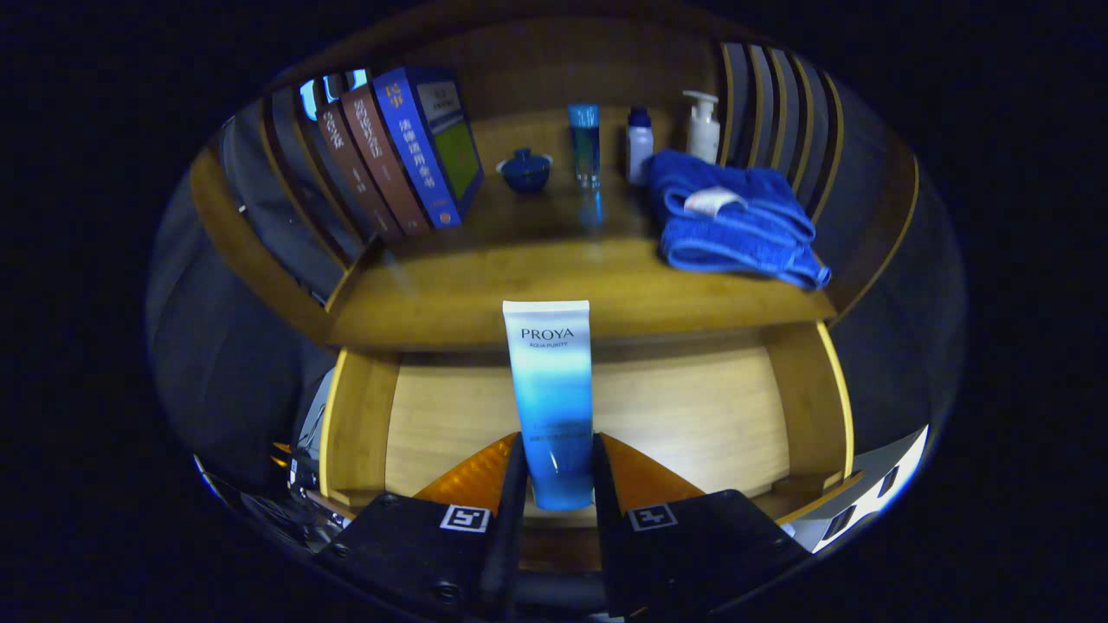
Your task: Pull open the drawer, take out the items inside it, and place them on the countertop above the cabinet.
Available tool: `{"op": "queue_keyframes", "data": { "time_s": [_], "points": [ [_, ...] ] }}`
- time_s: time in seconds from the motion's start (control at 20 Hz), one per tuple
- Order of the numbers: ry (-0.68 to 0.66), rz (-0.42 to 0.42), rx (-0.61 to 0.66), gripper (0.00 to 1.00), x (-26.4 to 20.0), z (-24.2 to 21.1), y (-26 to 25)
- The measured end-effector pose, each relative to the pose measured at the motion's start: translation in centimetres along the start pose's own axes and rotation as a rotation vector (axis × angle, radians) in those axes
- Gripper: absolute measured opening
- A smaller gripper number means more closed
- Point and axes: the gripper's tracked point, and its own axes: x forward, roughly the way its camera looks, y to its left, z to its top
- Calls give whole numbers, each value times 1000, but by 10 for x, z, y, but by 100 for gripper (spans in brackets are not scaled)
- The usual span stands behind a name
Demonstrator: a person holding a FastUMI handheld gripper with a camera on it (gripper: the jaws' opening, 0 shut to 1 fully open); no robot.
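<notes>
My gripper [558, 463] is shut on a white-to-blue cosmetic tube [550, 389], both fingers pressing its lower blue part. The tube points straight ahead, lifted above the pulled-out wooden drawer [359, 415]. The drawer's pale wooden bottom shows on both sides of the tube. Beyond the tube's white end runs the countertop [485, 294] of the cabinet.
On the countertop stand several leaning books [394, 156] at the back left, a small blue lidded bowl [525, 170], a blue bottle [584, 143], a white bottle with a dark cap [639, 143] and a pump bottle [703, 125]. A folded blue towel [736, 221] lies on the right.
</notes>
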Motion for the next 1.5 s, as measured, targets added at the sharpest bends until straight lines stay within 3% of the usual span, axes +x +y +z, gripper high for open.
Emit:
{"op": "queue_keyframes", "data": {
  "time_s": [0.45, 0.75, 1.0, 1.3, 1.5],
  "points": [
    [-2, -52, -9, 43, 90, 99, 0],
    [47, -70, 5, 43, 132, 107, -5],
    [34, -65, 20, 46, 137, 112, -5],
    [1, -66, 18, 98, 125, 109, -6],
    [-128, -57, 29, 98, 82, 117, -3]
  ]
}}
